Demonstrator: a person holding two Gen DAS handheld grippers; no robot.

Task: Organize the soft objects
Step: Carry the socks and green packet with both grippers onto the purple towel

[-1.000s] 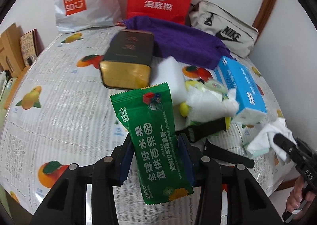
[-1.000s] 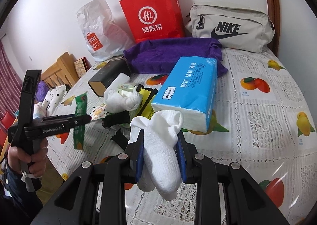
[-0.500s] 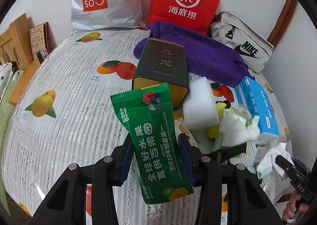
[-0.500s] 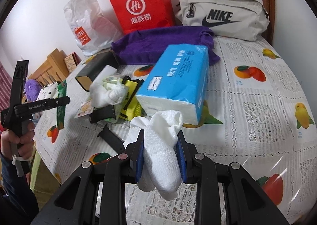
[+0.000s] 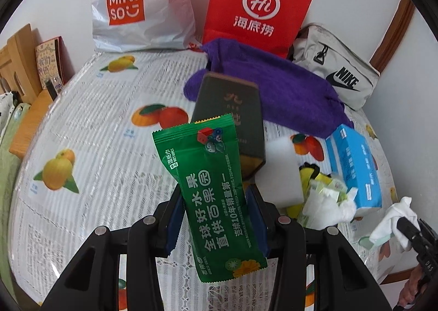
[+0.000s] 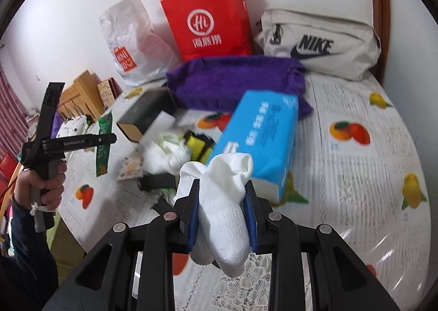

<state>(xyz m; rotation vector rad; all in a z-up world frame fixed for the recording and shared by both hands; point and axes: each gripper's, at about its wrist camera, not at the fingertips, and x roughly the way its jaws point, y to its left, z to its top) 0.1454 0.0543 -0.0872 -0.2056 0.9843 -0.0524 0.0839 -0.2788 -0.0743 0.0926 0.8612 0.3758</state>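
My left gripper (image 5: pixel 215 218) is shut on a green wet-wipes packet (image 5: pixel 212 188), held upright above the fruit-print tablecloth (image 5: pixel 90 147). In the right wrist view that packet (image 6: pixel 104 144) hangs from the left gripper (image 6: pixel 109 139) at the left, in a person's hand. My right gripper (image 6: pixel 222 215) is shut on white socks (image 6: pixel 224 201), lifted in front of a blue tissue pack (image 6: pixel 262 136). The left wrist view catches the socks (image 5: pixel 391 220) at the far right. A purple towel (image 5: pixel 276 95) lies at the back.
A dark tin box (image 5: pixel 232 116), a white sponge block (image 5: pixel 279 171), a yellow item (image 5: pixel 306 174) and crumpled white wrappers (image 5: pixel 325 201) crowd the table's middle. A Miniso bag (image 5: pixel 137 4), a red paper bag (image 5: pixel 257 7) and a Nike pouch (image 5: pixel 336 73) stand along the wall.
The left gripper has carried the green packet leftward across the table, away from the clutter. The right gripper has lifted a little with the socks.
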